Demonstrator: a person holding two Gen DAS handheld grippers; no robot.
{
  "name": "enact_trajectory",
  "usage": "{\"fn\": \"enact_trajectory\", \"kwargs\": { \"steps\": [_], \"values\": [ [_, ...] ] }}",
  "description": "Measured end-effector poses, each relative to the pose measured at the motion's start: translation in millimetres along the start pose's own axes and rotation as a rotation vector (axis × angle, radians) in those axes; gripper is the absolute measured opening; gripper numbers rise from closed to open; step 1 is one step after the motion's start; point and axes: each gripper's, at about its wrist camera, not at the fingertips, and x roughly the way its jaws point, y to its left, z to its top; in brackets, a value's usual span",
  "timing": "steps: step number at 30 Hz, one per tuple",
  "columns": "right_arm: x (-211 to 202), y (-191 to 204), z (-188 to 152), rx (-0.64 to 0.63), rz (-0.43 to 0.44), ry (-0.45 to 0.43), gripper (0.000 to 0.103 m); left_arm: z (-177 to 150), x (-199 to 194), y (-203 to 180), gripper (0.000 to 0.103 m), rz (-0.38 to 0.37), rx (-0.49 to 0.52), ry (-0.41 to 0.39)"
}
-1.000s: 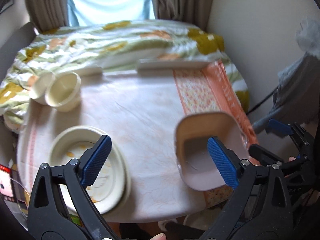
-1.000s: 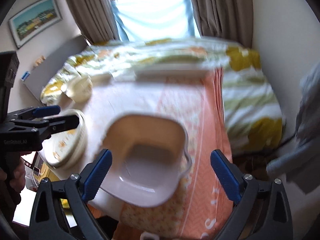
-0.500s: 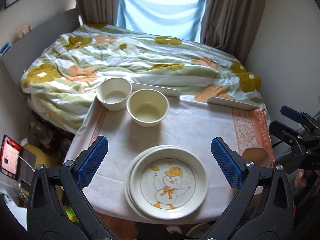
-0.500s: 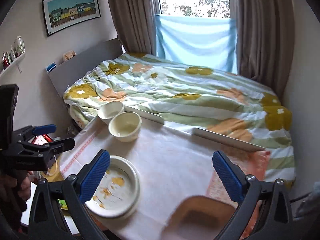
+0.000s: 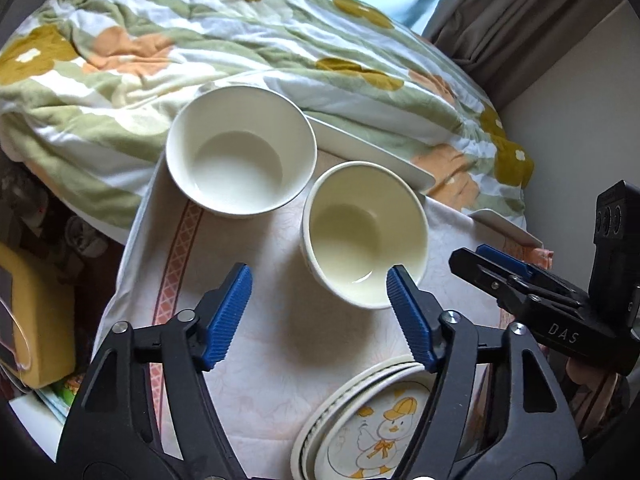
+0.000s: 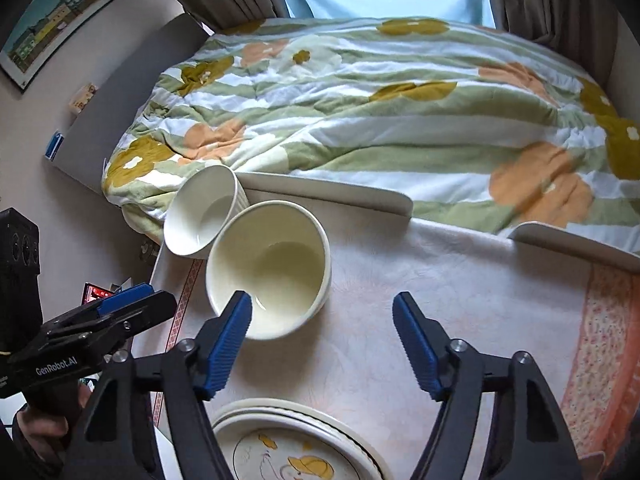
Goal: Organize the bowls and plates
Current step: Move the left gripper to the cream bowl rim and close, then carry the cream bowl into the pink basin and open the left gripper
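Two empty bowls stand side by side at the table's far left: a white bowl [image 5: 240, 152] [image 6: 204, 212] and a cream bowl [image 5: 364, 232] [image 6: 268, 268]. A stack of plates, the top one with a duck picture [image 5: 360, 428] [image 6: 296, 448], sits at the near edge. My left gripper [image 5: 320, 312] is open and empty, just in front of the cream bowl, its right fingertip at the bowl's near rim. My right gripper [image 6: 324, 340] is open and empty, its left fingertip over the cream bowl's near rim. Each gripper shows in the other's view [image 5: 520, 276] [image 6: 104, 312].
The table [image 6: 460, 300] wears a pale cloth with an orange patterned border at the right [image 6: 608, 340]. A bed with a flowered quilt [image 6: 380, 112] lies right behind the table. Clutter and a yellow object [image 5: 36, 320] lie on the floor at the left.
Both grippers have moved forward and down toward the two bowls, which now fill the views. The square tan bowl seen at the right earlier is out of view.
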Motion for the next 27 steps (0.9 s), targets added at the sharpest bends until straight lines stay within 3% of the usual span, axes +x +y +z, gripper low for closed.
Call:
{"fn": "enact_trajectory", "kwargs": {
  "steps": [3, 8, 12, 14, 16, 27],
  "values": [
    [25.6, -2.7, 5.6, 0.04, -0.008, 0.041, 0.051, 9.0, 29.6, 2.1, 0.053, -0.016, 0.016, 0.053],
    [45.3, -3.1, 11.3, 0.057, 0.009, 0.079, 0.037, 18.7, 50.0, 1.4, 0.046, 0.015, 0.056, 0.078],
    [53.1, -2.6, 12.0, 0.07, 0.019, 0.096, 0.023, 23.3, 55.6, 2.8, 0.02, 0.013, 0.065, 0.092],
    [53.6, -2.8, 11.4, 0.076, 0.018, 0.099, 0.017, 22.4, 58.7, 0.9, 0.015, 0.015, 0.077, 0.104],
    [54.6, -4.5, 10.2, 0.075, 0.002, 0.097, 0.013, 22.2, 59.6, 0.0, 0.013, 0.018, 0.084, 0.103],
    [51.5, -3.0, 9.5, 0.1, 0.004, 0.088, 0.012, 20.2, 49.5, -14.4, 0.013, 0.06, 0.139, 0.081]
  ]
}}
